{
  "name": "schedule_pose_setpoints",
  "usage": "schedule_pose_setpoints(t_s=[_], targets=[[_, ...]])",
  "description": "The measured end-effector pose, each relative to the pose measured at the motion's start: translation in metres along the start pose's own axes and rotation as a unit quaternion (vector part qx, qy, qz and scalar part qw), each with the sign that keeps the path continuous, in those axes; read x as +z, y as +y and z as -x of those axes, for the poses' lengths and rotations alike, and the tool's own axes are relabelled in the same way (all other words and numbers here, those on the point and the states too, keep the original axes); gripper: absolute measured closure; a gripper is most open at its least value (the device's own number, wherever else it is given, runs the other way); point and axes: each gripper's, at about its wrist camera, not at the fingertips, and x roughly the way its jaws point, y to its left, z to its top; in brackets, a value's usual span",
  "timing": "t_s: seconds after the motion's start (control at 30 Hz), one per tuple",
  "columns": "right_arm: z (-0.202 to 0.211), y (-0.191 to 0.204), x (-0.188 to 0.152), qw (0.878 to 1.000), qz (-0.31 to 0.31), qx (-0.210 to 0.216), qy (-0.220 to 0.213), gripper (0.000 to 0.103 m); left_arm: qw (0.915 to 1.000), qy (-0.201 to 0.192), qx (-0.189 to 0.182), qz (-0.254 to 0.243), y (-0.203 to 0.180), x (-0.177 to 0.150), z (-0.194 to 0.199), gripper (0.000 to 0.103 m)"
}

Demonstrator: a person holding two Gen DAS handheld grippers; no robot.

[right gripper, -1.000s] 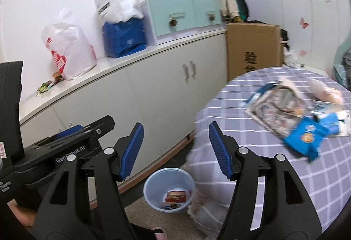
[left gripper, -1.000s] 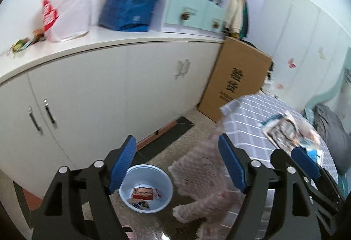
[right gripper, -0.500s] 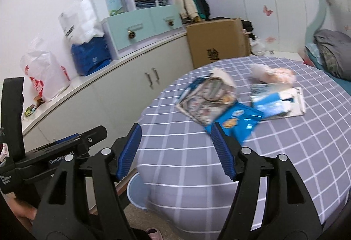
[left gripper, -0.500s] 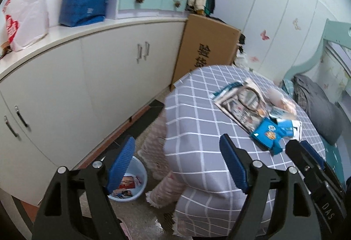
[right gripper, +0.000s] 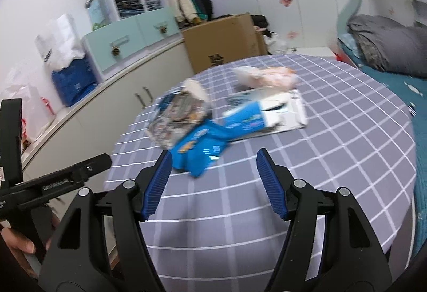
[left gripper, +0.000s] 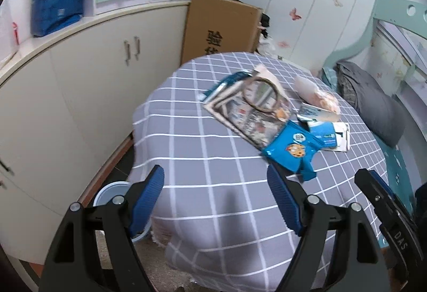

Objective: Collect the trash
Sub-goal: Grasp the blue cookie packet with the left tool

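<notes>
1. The light blue trash basin [left gripper: 106, 192] on the floor is mostly hidden: the left gripper's [left gripper: 214, 197] blue finger and the hanging edge of the grey checked tablecloth [left gripper: 202, 158] cover all but a sliver of its rim. Its contents cannot be seen.
2. The right wrist view is motion-blurred, so print on the wrappers is unreadable there.
3. The trash lies in a cluster on the round table: a blue snack packet [left gripper: 292, 149] nearest the grippers, a printed clear bag [left gripper: 253, 116] behind it, a white-and-blue flat package [left gripper: 328, 132] to the right, and a pale pink crumpled bag [left gripper: 317, 94] farthest back.
4. The left gripper points down over the table's near edge, jaws wide apart with nothing between them; only cloth shows in the gap.
5. The right gripper [right gripper: 213, 182] hovers above the cloth, tilted downward, jaws well apart and empty, with the blue snack packet [right gripper: 198, 146] just beyond its left fingertip.
6. Each gripper is cut off at the other view's edge; part of a hand [right gripper: 18, 244] holding the left one shows at the lower left.
7. A cardboard box [left gripper: 220, 30] stands against the white cabinets [left gripper: 88, 78].
</notes>
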Motion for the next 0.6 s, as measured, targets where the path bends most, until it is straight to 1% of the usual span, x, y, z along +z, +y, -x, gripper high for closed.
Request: schedule_pose_setpoints(t_s=[0.13, 0.27, 0.37, 0.47, 0.6], targets=[[-0.002, -0.026, 0.001, 1.0, -0.019, -0.016, 0.004, 0.038, 0.9996, 0.006, -0.024, -0.012, -0.016, 0.003, -0.011, 0.025], [-0.008, -0.041, 0.004, 0.999, -0.026, -0.025, 0.011, 0.038, 0.999, 0.012, -0.029, -0.031, -0.034, 0.006, -0.027, 0.025], [-0.013, -0.045, 0.006, 0.999, -0.027, -0.029, 0.016, 0.038, 0.9977, 0.021, -0.041, -0.051, -0.051, 0.008, -0.039, 0.025], [-0.017, -0.052, 0.008, 0.999, -0.034, -0.031, 0.022, 0.037, 0.995, 0.029, -0.043, -0.085, -0.071, 0.01, -0.052, 0.025], [-0.021, -0.06, 0.012, 0.998, -0.039, -0.033, 0.027, 0.036, 0.9883, 0.041, -0.025, -0.145, -0.098, 0.01, -0.071, 0.026]])
